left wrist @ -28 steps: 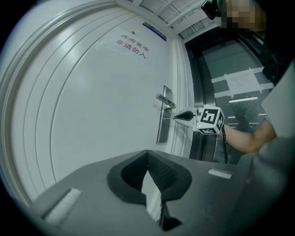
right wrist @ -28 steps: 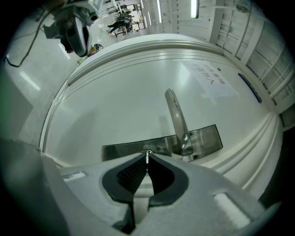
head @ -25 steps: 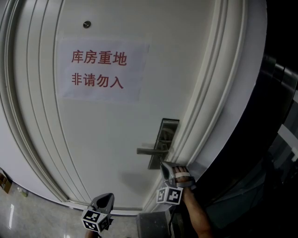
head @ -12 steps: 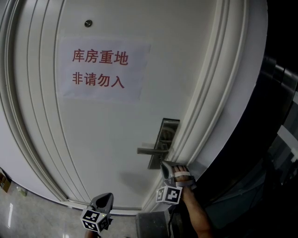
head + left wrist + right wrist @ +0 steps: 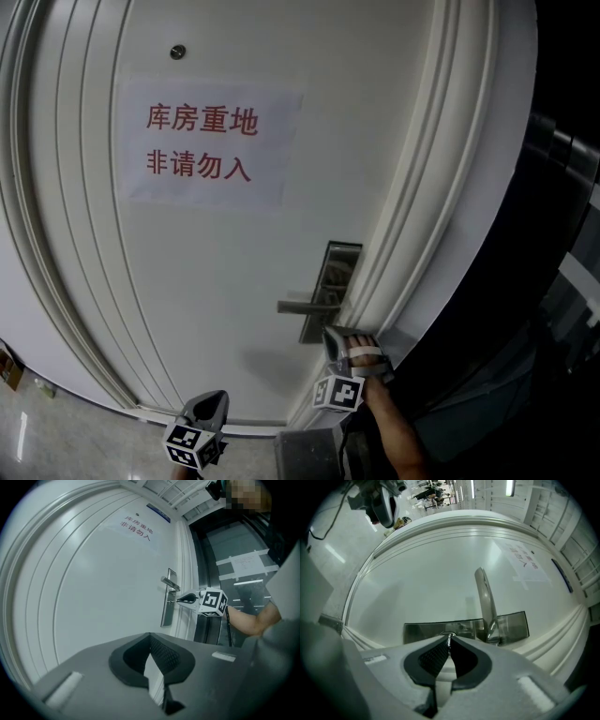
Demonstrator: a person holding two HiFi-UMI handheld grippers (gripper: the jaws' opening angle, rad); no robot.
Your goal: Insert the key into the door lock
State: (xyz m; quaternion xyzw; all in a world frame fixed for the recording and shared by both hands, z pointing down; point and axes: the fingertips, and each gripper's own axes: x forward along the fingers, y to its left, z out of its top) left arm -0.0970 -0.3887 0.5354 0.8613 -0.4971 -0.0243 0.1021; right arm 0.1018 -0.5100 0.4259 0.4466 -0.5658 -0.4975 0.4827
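A metal lock plate (image 5: 333, 267) with a lever handle (image 5: 298, 306) sits at the right edge of the white door (image 5: 216, 272). My right gripper (image 5: 330, 336) points at the plate's lower part, shut on a thin metal key (image 5: 449, 640). In the right gripper view the key's tip is at the lock plate (image 5: 424, 632), left of the handle (image 5: 485, 597); whether it has entered the keyhole is hidden. The left gripper view shows the right gripper (image 5: 181, 600) holding the key (image 5: 177, 601) against the plate (image 5: 166, 613). My left gripper (image 5: 215, 401) hangs lower left, away from the door, shut and empty.
A paper sign with red characters (image 5: 202, 142) is taped to the door above the lock. The moulded door frame (image 5: 412, 234) runs just right of the plate. A person's forearm (image 5: 394, 436) holds the right gripper. Grey floor (image 5: 56, 431) shows at lower left.
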